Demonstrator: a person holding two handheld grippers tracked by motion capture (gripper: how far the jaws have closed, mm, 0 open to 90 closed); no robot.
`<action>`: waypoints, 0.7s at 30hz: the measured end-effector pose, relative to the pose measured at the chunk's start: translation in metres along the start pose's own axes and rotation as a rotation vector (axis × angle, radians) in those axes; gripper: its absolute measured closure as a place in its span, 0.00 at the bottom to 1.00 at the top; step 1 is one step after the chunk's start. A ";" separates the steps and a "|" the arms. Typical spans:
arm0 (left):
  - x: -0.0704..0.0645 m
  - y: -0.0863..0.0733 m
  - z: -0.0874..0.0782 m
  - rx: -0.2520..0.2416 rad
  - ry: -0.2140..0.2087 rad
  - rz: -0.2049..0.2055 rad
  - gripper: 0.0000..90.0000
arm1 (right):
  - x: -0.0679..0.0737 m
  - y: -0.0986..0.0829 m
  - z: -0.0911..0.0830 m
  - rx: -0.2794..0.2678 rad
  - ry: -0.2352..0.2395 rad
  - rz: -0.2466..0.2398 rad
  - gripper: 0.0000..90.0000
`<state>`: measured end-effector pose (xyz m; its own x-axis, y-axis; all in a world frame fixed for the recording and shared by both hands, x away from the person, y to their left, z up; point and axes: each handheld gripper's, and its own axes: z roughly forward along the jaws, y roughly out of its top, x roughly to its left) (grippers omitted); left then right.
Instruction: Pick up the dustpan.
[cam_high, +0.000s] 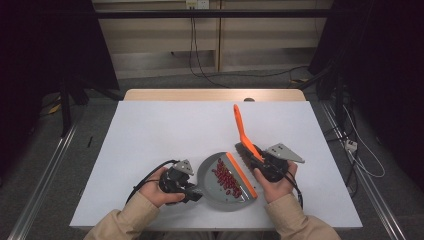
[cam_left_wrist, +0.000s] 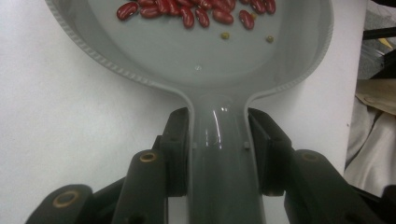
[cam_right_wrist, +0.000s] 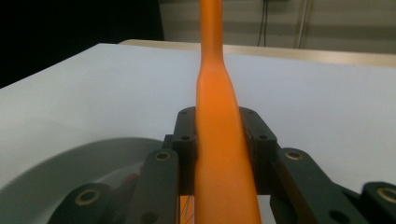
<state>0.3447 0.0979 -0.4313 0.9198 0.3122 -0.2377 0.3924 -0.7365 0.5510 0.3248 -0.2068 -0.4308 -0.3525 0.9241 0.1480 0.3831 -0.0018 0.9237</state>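
Gripping a grey dustpan of red beans, left gripper, right gripper clamped on orange brush, white table.

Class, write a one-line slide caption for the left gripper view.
Left gripper clamps the grey dustpan by its handle, red kidney beans gathered inside.

No text, label, brand or number seems readable on anything in these views.

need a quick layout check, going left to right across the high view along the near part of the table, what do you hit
left gripper → grey dustpan → red beans → dustpan's orange edge → orange brush → right gripper
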 end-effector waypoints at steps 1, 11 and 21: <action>0.000 0.000 0.000 0.002 -0.002 -0.006 0.69 | -0.006 -0.003 -0.001 0.015 -0.014 0.010 0.79; -0.002 0.000 0.001 0.001 -0.009 -0.012 0.69 | 0.000 -0.022 -0.015 0.054 -0.048 -0.066 0.79; -0.002 -0.002 0.001 -0.020 -0.005 -0.029 0.69 | 0.024 -0.014 0.000 -0.016 0.069 0.060 0.79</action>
<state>0.3417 0.0979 -0.4326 0.9079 0.3306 -0.2576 0.4191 -0.7149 0.5597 0.3111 -0.1847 -0.4397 -0.3876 0.8936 0.2263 0.3915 -0.0627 0.9180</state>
